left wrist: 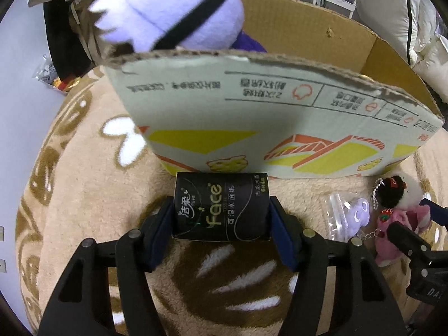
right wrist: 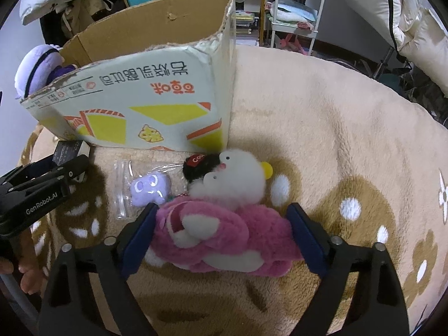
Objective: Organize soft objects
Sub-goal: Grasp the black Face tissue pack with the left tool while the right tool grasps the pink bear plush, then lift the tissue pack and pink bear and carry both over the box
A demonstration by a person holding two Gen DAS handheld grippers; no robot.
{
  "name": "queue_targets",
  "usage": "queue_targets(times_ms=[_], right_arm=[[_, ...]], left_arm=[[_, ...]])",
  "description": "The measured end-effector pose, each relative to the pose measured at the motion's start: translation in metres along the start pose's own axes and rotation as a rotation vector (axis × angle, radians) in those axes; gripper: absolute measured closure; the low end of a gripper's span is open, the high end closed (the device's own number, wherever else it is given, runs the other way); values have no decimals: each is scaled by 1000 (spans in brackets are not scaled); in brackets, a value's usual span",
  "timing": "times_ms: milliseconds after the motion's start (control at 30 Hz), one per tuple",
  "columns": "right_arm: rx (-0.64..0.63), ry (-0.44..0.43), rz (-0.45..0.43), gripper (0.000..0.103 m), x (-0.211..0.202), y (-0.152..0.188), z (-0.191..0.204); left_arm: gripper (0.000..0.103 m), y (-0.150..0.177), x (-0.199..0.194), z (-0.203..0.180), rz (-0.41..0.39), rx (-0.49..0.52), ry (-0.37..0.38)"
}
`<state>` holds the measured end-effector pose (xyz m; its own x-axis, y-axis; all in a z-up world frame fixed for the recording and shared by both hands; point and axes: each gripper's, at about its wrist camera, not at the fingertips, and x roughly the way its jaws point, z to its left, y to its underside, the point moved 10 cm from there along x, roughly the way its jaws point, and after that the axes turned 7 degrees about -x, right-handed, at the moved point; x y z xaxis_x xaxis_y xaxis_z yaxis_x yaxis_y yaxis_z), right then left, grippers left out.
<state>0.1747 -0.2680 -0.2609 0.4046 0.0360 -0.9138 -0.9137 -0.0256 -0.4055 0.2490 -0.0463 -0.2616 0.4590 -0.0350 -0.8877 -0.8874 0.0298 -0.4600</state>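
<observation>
A black tissue pack (left wrist: 221, 196) lies on the blanket against the cardboard box (left wrist: 280, 117). My left gripper (left wrist: 221, 212) has both blue pads pressed on its sides. In the right wrist view a pink plush (right wrist: 218, 238) lies between the fingers of my right gripper (right wrist: 224, 218). That gripper is open, its pads just beside the fur and not squeezing it. A white fluffy plush (right wrist: 235, 179) with black hair rests against the pink one. A small purple toy in a clear bag (right wrist: 149, 189) lies to their left. A large purple plush (right wrist: 36, 67) sits inside the box (right wrist: 140, 95).
Everything rests on a beige fleece blanket (right wrist: 336, 140) with brown flower patterns. A white trolley (right wrist: 294, 14) and cluttered shelves stand behind the box. Pale bedding (right wrist: 414, 28) hangs at the right. A person's hand (right wrist: 28, 280) shows at the lower left.
</observation>
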Motion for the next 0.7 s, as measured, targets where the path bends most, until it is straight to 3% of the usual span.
queue_targets(times_ms=[300,700], right_arm=[[-17,-35,-34,28,-16,3,4],[83,-104,-90,28,-41,7,-1]], left_arm=[[40,3,-34,5,-65,-19,-18],[40,8,-93,9,-167,-41,-8]])
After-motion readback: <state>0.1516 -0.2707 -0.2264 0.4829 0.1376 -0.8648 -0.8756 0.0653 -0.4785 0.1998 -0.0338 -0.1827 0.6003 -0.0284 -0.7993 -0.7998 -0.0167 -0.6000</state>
